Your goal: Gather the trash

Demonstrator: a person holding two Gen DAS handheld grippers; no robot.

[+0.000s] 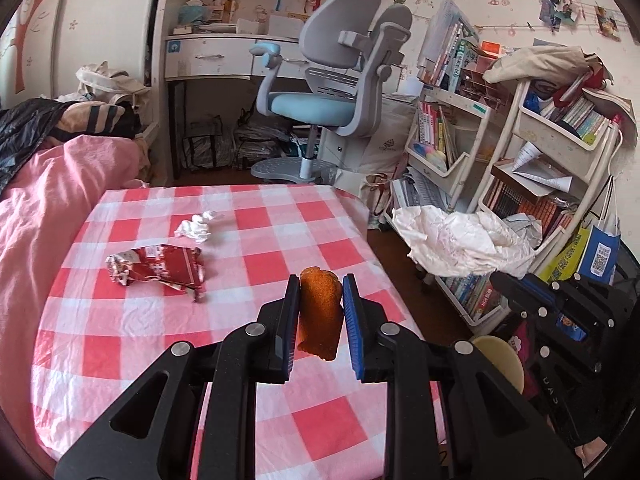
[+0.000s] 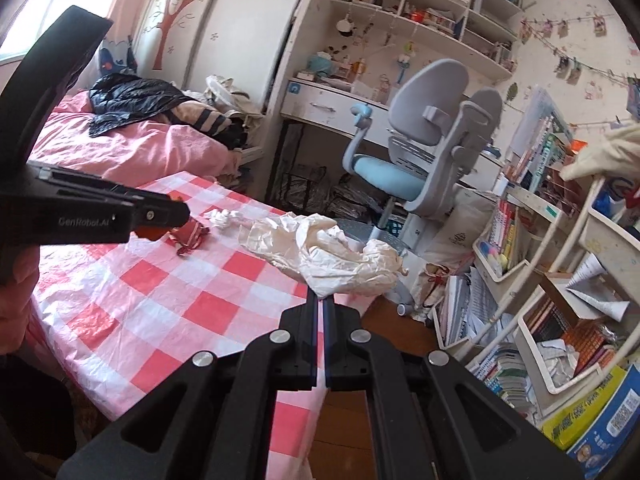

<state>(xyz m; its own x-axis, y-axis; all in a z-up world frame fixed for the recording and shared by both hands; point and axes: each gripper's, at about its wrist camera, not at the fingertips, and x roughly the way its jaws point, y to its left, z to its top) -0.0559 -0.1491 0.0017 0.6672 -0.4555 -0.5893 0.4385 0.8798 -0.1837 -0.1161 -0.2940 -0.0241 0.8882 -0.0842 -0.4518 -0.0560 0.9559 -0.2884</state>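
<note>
My left gripper (image 1: pixel 321 280) is shut on an orange peel (image 1: pixel 320 316) and holds it above the red-and-white checked table (image 1: pixel 120 344). A crumpled red wrapper (image 1: pixel 158 270) and a white tissue wad (image 1: pixel 196 226) lie on the table farther left. My right gripper (image 2: pixel 321 300) is shut on the edge of a crumpled white plastic bag (image 2: pixel 328 254), held at the table's right edge; the bag also shows in the left wrist view (image 1: pixel 460 240). The left gripper's body (image 2: pixel 80 216) shows at the left of the right wrist view, with the wrapper (image 2: pixel 192 238) and the tissue (image 2: pixel 222 218) beyond it.
A pink bed (image 1: pixel 48 192) borders the table on the left. A grey-and-blue desk chair (image 1: pixel 340 92) and a white desk (image 1: pixel 212 56) stand behind. Crowded white book racks (image 1: pixel 520 152) stand right of the table, with wooden floor (image 2: pixel 348 432) between.
</note>
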